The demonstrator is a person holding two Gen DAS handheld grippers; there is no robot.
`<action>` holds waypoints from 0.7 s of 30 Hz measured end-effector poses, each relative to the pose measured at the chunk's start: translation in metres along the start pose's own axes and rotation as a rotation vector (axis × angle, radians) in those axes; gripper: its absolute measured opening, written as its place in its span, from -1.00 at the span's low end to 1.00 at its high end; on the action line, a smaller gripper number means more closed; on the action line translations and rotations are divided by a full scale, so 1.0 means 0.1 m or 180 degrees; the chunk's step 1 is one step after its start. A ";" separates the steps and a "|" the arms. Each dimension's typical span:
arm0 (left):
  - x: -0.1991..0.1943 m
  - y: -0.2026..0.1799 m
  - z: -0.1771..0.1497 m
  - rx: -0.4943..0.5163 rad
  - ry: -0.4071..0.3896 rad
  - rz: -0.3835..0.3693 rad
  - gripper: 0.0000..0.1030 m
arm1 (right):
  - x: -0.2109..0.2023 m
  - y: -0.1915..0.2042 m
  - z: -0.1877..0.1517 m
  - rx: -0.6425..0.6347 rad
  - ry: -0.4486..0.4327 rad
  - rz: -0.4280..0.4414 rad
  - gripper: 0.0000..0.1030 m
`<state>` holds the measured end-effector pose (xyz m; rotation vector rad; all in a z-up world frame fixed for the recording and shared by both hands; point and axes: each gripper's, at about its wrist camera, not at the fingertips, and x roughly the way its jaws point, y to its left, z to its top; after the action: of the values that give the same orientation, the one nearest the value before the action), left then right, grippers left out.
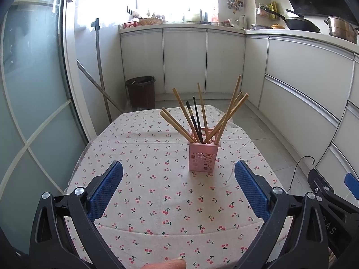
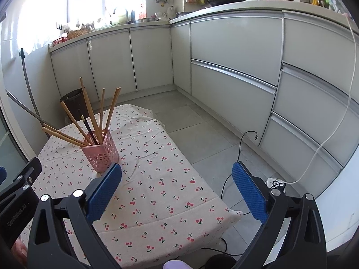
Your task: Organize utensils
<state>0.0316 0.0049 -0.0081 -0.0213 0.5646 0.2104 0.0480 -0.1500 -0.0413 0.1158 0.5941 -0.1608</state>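
Note:
A pink perforated holder stands upright on the cherry-print tablecloth, with several wooden chopsticks and dark chopsticks fanned out of its top. My left gripper is open and empty, its blue pads just short of the holder. In the right wrist view the same holder and its chopsticks sit at the left, beside the left pad. My right gripper is open and empty above the tablecloth near its right edge.
White kitchen cabinets wrap the back and right. A brown bin and a leaning pole stand beyond the table. A black cable and a power strip lie on the tiled floor. A fingertip shows at the bottom edge.

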 end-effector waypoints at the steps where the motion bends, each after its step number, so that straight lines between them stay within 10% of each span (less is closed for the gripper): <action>1: 0.01 0.00 0.00 0.0000 0.0005 0.0003 0.86 | 0.00 0.00 0.00 -0.0003 -0.0002 -0.0002 0.87; 21: 0.04 0.02 -0.01 0.0006 0.0053 0.0033 0.86 | 0.02 0.03 -0.02 -0.0006 0.0029 0.0011 0.87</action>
<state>0.0339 0.0074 -0.0110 -0.0181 0.5816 0.2201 0.0490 -0.1473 -0.0435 0.1159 0.6032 -0.1566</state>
